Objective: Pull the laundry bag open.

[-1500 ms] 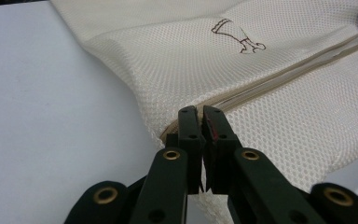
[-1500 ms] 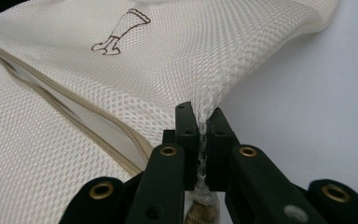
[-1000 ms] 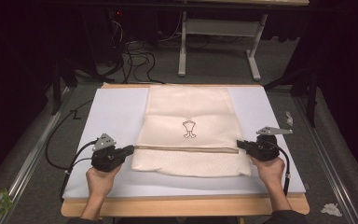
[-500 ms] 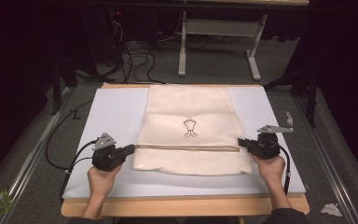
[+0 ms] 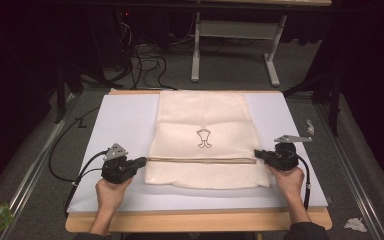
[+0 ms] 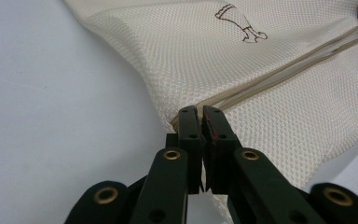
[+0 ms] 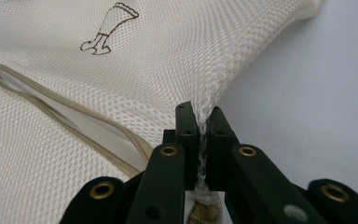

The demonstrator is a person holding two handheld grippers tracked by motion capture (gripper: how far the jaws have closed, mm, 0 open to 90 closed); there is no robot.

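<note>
Left gripper (image 5: 141, 162) and right gripper (image 5: 258, 154) pinch the mesh bag (image 5: 202, 140) on a white sheet (image 5: 115, 125); dark room.

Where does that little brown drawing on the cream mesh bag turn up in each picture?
High view: the brown drawing sits mid-bag, above the zipper.
Left gripper view: top right, above the zipper.
Right gripper view: top left.
Shared landmark: the zipper.

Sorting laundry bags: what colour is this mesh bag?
Cream mesh bag with a brown printed emblem; clearest in the right gripper view.
</note>
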